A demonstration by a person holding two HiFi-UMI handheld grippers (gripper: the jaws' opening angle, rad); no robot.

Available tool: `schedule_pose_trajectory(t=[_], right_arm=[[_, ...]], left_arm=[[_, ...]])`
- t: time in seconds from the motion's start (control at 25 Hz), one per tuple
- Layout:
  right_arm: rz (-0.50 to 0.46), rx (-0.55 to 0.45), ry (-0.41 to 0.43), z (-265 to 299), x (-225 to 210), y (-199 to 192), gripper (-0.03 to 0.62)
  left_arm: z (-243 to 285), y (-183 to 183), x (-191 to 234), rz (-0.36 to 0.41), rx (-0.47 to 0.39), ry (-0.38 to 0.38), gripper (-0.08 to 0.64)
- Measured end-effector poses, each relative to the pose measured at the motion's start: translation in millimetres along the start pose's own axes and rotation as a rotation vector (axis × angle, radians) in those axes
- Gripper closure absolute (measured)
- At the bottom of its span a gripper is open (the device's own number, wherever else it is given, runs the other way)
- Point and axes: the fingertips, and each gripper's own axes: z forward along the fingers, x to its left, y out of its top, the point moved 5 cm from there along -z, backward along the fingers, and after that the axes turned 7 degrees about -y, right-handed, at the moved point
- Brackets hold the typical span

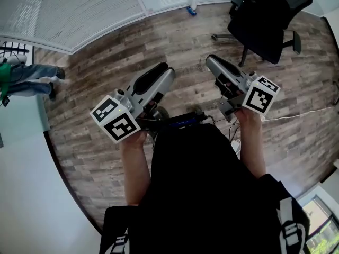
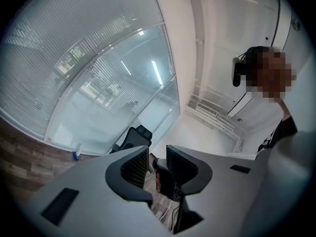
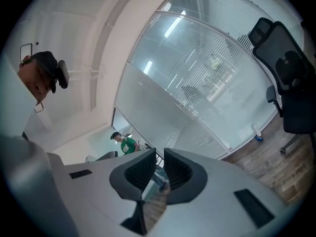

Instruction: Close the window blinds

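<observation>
Far ahead of both grippers, the window blinds [image 1: 69,9] are hanging down over the glass. I am holding the left gripper [image 2: 157,164] and right gripper [image 3: 159,167] slightly open and empty, maybe walking up to the blinds, maybe coming away.

We are seeing bare wood floor [image 1: 175,33] running from the left gripper [image 1: 159,69] and the right gripper [image 1: 213,61] up to the window blinds [image 1: 69,9] in the upper left of the head view, and nothing is standing on that stretch. A black office chair [image 1: 265,20] is filling the upper right corner, near the right gripper, and its wheeled base is spreading toward the centre. A white bottle with a blue base [image 1: 191,5] is sitting on the floor at top centre, by the foot of the glass. A person in a green top [image 1: 26,78] is standing at the left edge, just below the end of the blinds. A white cable [image 1: 302,112] is trailing across the floor at the right.
</observation>
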Motion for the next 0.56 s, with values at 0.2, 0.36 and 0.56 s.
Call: schedule_pose_trajectory(t=[0.2,0.36,0.56], right_arm=[[0.035,0.041,0.046,-2.7,-13.0,-13.5,0.536],[0.049,0.029,0.048,-5.2,-13.4,-19.4,0.538],[0.031,-0.002,0.045,-9.0,0.6,-20.6,0.541]], left_arm=[[-2.1,-18.3,-7.9,-0.007,0.024,0.078,0.451],[-9.2,-20.2,-14.9,0.008,0.038,0.087,0.451],[-20.3,-14.4,-23.1,0.032,0.039,0.070,0.451]])
